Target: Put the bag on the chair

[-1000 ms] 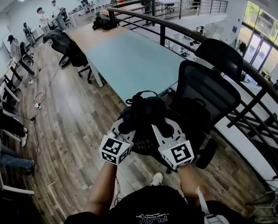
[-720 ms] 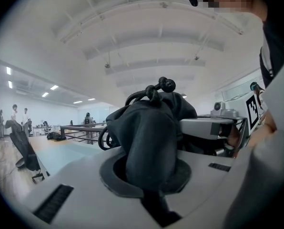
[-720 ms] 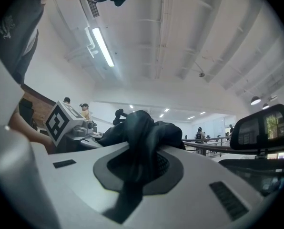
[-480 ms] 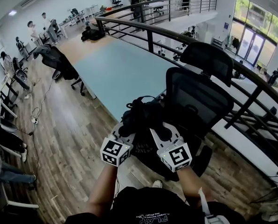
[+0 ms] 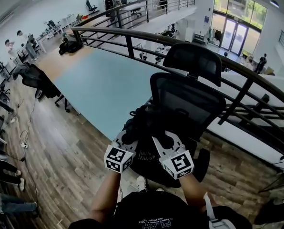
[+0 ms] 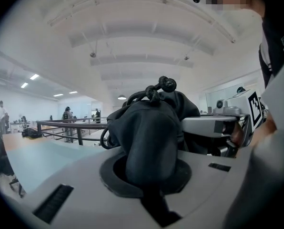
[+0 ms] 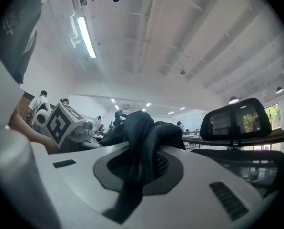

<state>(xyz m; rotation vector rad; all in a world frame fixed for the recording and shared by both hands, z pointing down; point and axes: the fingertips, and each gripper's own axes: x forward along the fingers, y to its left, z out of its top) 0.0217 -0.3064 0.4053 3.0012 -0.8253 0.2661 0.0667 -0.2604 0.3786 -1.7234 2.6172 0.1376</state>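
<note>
The bag [image 5: 149, 123], a soft black bundle with cord loops at its top, sits in the lower centre of the head view and is gripped from two sides. The left gripper [image 5: 128, 136] has its jaws closed on a fold of fabric at the bag's left. The right gripper [image 5: 162, 140] is clamped the same way on a fold at its right. Each gripper view confirms this: dark cloth is bunched into the throat of the jaws and runs down the narrow slit between them, so neither tool is empty. Two grips probably suit so limp a load, since sharing it between the hands should keep it from sagging or swinging. The chair [image 5: 187, 99], a black mesh office chair with a headrest, stands just right of centre. Its back is toward the railing [image 5: 129, 46] and its seat is turned toward the person, which leaves the front open for the approach. The bag is just in front of the backrest and over the seat, but the bag and the grippers cover its underside, so contact with the seat cannot be confirmed. Judging by this position, the carry looks nearly complete, and what remains is to settle the bag on the seat and open both sets of jaws. The pale blue table [image 5: 104, 87] at the left centre plays no part.
</note>
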